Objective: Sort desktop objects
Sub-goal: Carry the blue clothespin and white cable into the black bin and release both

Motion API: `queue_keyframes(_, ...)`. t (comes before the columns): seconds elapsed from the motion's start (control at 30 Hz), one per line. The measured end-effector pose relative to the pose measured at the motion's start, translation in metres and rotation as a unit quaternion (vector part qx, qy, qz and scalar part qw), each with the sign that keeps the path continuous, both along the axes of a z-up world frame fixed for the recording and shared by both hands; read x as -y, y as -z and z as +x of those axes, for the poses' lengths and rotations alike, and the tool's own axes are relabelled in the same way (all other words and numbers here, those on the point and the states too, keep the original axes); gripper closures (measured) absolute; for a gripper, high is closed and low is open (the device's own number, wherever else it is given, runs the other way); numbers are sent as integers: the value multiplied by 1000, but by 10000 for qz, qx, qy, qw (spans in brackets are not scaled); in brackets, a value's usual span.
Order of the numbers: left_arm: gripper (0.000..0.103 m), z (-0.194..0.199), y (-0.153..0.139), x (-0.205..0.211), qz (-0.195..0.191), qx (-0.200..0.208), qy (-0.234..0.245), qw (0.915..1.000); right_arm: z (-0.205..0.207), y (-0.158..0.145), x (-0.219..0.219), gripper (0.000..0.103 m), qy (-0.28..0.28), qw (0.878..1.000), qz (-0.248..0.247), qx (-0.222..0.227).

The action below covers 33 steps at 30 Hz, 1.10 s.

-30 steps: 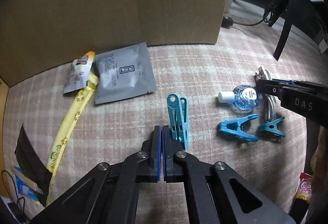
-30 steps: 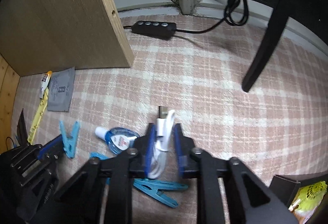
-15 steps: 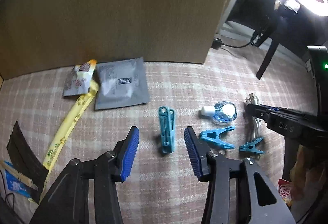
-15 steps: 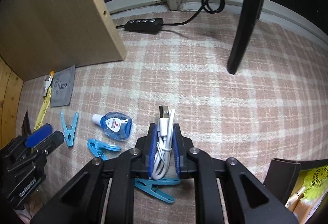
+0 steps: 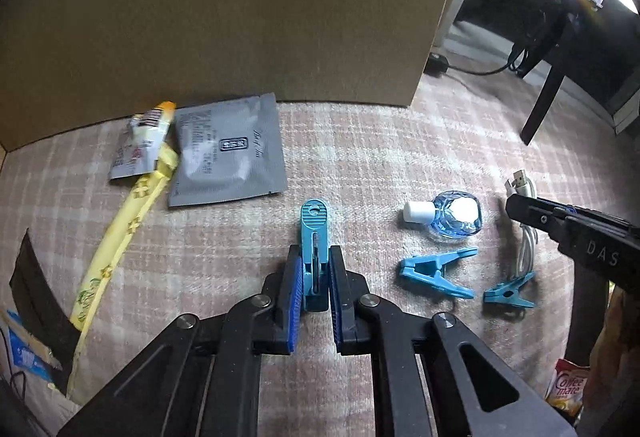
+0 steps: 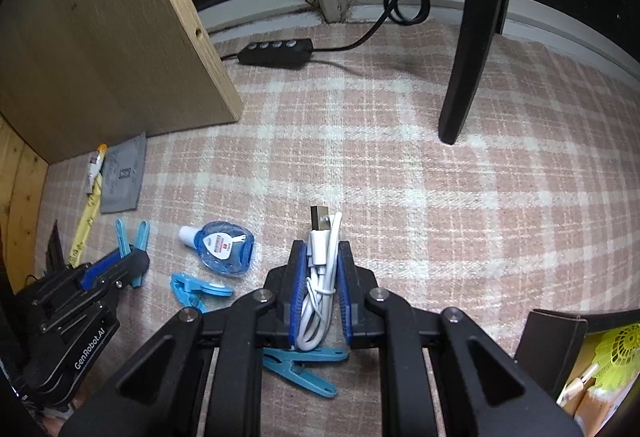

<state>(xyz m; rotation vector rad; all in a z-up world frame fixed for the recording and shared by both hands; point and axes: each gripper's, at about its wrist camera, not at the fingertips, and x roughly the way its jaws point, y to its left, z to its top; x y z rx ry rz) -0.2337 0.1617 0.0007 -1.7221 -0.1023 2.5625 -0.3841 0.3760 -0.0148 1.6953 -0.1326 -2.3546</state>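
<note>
A teal clothespin [image 5: 314, 217] lies on the pink checked cloth. My left gripper [image 5: 314, 257] is closing on it, and the blue pads press both its sides. The left gripper [image 6: 132, 261] and the teal clothespin [image 6: 122, 237] also show in the right wrist view. My right gripper [image 6: 322, 249] is shut on a coiled white USB cable [image 6: 320, 225], whose plug sticks out past the tips. In the left wrist view the right gripper [image 5: 520, 205] stands at the right with the cable [image 5: 524, 189]. Between the grippers lie a small blue bottle [image 5: 456, 215] and two blue clips [image 5: 434, 273] [image 5: 508, 293].
A grey sachet [image 5: 228, 153], a small sachet [image 5: 140, 145] and a long yellow stick packet [image 5: 120, 233] lie by the wooden board [image 5: 240, 17]. A black chair leg [image 6: 460, 77] and a black switch with its cord [image 6: 276, 51] stand farther back. A dark box [image 6: 560, 337] is at the lower right.
The left gripper was shut beside the teal clothespin, opened around it, and now has closed on it. The right gripper keeps its grip on the cable.
</note>
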Motion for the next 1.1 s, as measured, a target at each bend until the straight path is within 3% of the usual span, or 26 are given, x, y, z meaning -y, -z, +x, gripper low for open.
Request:
queue_keyframes(0.2, 92, 27, -35, 2, 141, -193, 88, 9997, 11, -25, -19, 88, 121, 9995, -241, -187)
queue_keyframes(0.37, 92, 55, -70, -19, 334, -410, 375, 9979, 45, -54, -39, 88, 201, 9984, -393, -339)
queue_keyframes(0.5, 92, 53, -73, -71, 492, -512, 778, 9944, 79, -71, -68, 88, 423, 9966, -524, -484)
queue_keyframes(0.67, 92, 90, -94, -123, 665, -546, 1385, 9866, 131, -87, -121, 88, 815, 9929, -590, -633)
queue_keyframes(1.1, 92, 173, -99, -255, 860, -337, 2811, 9552, 273, -111, -264, 88, 1943, 9774, -296, -779)
